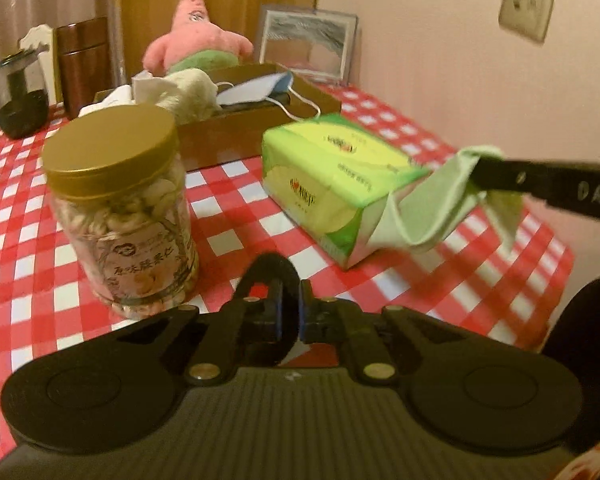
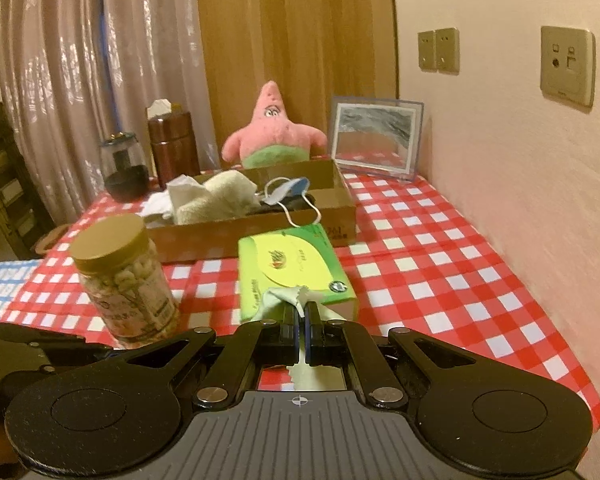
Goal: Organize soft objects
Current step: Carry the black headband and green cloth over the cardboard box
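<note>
In the left wrist view my left gripper (image 1: 294, 300) is shut on a black hair band (image 1: 270, 260), whose loop arches up over the left finger above the red checked tablecloth (image 1: 228, 216). My right gripper (image 2: 301, 312) is shut on a pale green cloth (image 2: 278, 298) with a zigzag edge. It holds the cloth just in front of a green tissue pack (image 2: 296, 264). From the left wrist, that cloth (image 1: 432, 216) hangs from the right gripper (image 1: 484, 178) beside the tissue pack (image 1: 332, 172). Behind stands a cardboard box (image 2: 260, 228) holding a cream towel (image 2: 220, 196) and a face mask (image 2: 288, 192).
A gold-lidded jar of nuts (image 1: 120, 216) stands at the front left, close to my left gripper. A pink starfish plush (image 2: 272, 128), a picture frame (image 2: 376, 140), a brown canister (image 2: 172, 148) and a dark glass jar (image 2: 122, 168) line the back. The wall runs along the right.
</note>
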`<state>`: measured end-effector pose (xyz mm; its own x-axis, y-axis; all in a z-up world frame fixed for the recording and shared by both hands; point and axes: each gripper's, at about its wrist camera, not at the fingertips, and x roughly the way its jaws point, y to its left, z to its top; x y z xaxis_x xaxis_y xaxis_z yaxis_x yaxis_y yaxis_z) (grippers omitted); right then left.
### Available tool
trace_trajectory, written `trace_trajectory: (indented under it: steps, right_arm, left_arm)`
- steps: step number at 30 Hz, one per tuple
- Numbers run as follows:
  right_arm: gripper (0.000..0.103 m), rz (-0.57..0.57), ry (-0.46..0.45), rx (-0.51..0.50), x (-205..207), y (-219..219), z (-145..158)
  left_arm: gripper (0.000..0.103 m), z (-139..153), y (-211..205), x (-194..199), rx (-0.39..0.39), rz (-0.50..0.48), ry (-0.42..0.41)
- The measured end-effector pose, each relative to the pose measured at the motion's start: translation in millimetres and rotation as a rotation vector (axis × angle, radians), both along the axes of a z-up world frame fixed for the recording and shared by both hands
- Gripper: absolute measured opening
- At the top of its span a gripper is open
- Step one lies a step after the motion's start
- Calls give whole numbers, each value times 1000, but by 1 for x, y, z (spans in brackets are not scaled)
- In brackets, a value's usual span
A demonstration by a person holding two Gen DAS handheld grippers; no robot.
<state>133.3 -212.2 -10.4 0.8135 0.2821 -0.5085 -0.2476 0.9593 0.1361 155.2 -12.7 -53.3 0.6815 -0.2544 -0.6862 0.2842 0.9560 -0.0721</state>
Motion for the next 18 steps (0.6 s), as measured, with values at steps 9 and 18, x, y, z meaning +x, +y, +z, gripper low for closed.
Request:
trace_trajectory:
  steps: [9,18]
  right_arm:
    - [2,32,-28,24,-2,5,19]
    - [2,64,-66,41,3,9,36]
  left_arm:
    - [6,31,16,-14,-76,46,-29]
    - [6,60,19,-14,-78,37,-71]
